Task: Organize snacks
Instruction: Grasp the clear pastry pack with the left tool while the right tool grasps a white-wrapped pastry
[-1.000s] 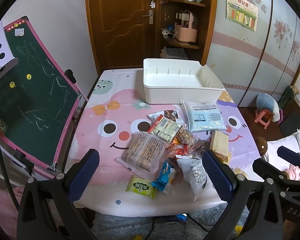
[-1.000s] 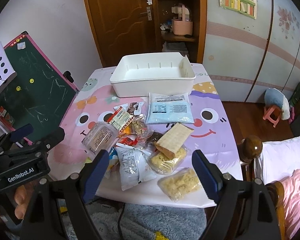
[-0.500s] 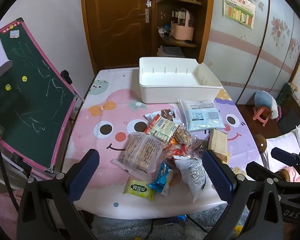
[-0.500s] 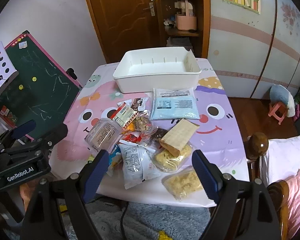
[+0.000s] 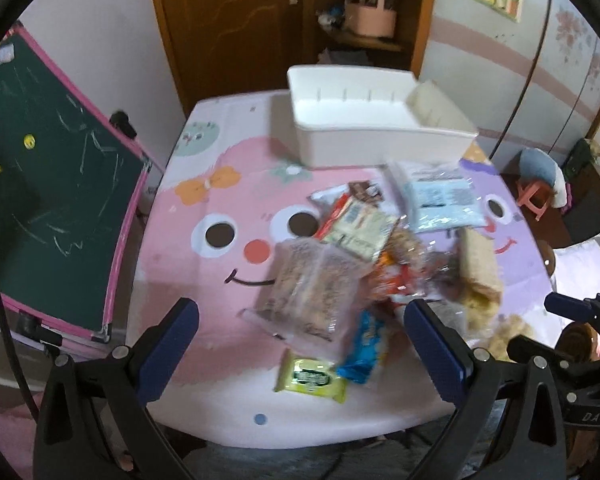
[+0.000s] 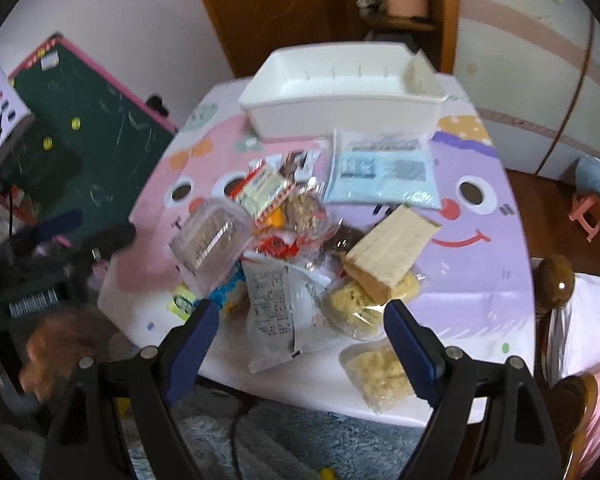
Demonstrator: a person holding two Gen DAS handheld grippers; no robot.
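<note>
On table: one white bin, snack pile.

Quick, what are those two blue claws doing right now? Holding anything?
Left gripper: open, holding nothing, above the snack pile.
Right gripper: open, holding nothing, above the same pile.

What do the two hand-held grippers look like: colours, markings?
Both alike: black frames with silver screws and blue pads. The left hand-held gripper and right hand-held gripper show this in their own views. The right one's body, seen from the left view, bears "DAS" lettering; the left's label is blurred.
</note>
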